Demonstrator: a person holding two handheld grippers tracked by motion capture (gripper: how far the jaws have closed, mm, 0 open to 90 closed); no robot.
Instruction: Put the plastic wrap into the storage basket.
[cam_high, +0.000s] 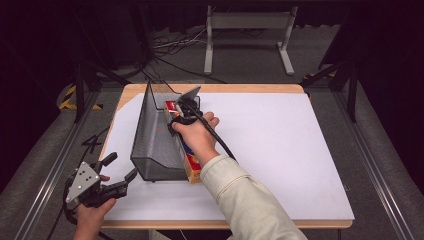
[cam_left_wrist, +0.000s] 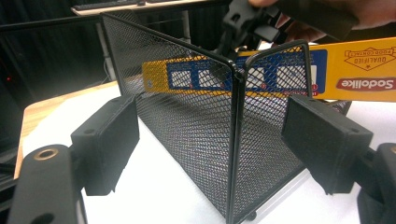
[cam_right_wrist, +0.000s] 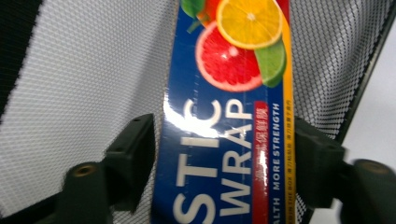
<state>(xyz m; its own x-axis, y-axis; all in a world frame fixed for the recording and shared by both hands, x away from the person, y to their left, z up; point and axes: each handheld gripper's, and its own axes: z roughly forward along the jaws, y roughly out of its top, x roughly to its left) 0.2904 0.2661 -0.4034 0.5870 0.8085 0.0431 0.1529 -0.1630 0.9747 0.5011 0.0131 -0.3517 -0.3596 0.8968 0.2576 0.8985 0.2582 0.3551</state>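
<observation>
A black wire-mesh basket (cam_high: 150, 140) stands on the left half of the white sheet. A long blue and yellow plastic wrap box (cam_high: 194, 171) lies along the basket's right side, its near end sticking out of the open front. My right gripper (cam_high: 179, 120) points down over the box. In the right gripper view the box (cam_right_wrist: 224, 140) sits between the jaws, pads beside its edges without clearly pressing, so the right gripper (cam_right_wrist: 224, 158) reads as open. My left gripper (cam_high: 120, 167) hovers open near the table's front left, facing the basket's corner (cam_left_wrist: 233, 140) with nothing between its jaws.
The white sheet (cam_high: 280, 145) covers most of the wooden table, with bare sheet to the right of the basket. A grey metal stand (cam_high: 247, 37) and loose cables (cam_high: 170, 45) are on the floor beyond the far edge.
</observation>
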